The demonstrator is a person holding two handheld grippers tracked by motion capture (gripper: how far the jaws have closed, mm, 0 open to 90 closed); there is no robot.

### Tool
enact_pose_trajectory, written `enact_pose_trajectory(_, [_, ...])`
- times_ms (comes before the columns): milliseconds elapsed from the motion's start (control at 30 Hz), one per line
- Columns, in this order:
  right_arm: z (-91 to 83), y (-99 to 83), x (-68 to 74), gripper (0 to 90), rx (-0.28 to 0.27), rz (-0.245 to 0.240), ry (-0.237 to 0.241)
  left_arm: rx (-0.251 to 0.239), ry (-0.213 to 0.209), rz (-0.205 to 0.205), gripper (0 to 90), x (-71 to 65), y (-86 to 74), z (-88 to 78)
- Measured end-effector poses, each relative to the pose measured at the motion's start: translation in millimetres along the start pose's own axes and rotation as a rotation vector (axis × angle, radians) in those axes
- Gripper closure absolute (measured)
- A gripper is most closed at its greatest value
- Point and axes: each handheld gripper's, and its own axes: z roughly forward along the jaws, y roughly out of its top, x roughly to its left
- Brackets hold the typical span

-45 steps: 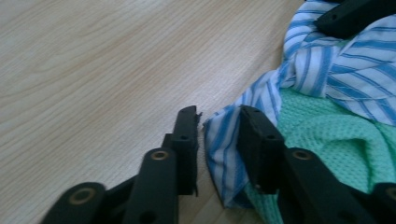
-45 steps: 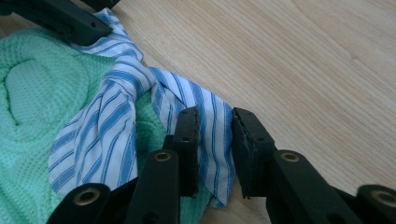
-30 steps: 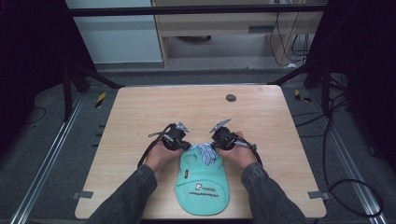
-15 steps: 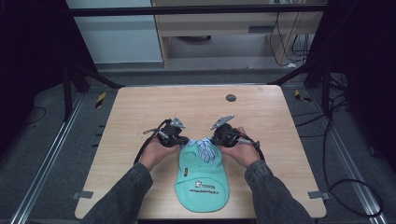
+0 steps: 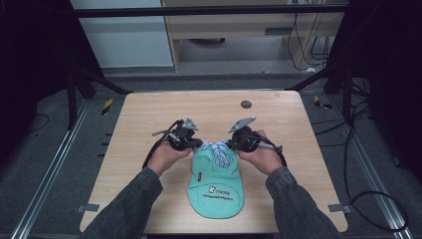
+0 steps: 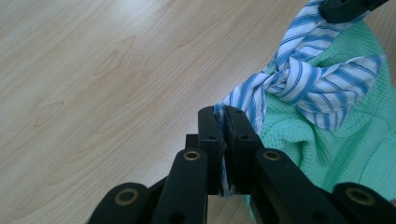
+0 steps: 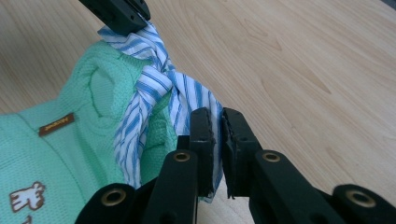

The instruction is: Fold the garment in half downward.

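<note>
Nearest the person, at about 6 o'clock on the bench [image 5: 149, 124], lies a mint green cap [image 5: 215, 186] with its printed brim toward the bench's near edge and its crown pointing away. Just past it, at the crown's far rim, a blue-and-white striped tie [image 5: 217, 152] is knotted once, and each of its tails is held. The left claw [image 6: 225, 121], at roughly 10 o'clock from the cap, is pressed together on one striped end; the right claw [image 7: 215, 126], at roughly 2 o'clock, pinches the other end, though there the cloth seems caught mostly against one jaw, with a thin gap beside it. That looks like the weak point: a firm outward pull could let the fabric slide free of the right claw before the knot tightens. An uneven pull might also drag the light cap sideways across the smooth wood, or bunch the knitted crown under the knot. Farther off, near 12 o'clock, a dark round spot [image 5: 245, 104] marks the bench, well apart from the work.
</note>
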Motion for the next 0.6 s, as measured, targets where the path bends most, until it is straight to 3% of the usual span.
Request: enact_pose_trajectory(600, [-14.2,11.9,-2.3,83.3,-0.016,-0.036,-0.011,-0.010,0.028,0.049,86.3,1.3,16.8,-14.6])
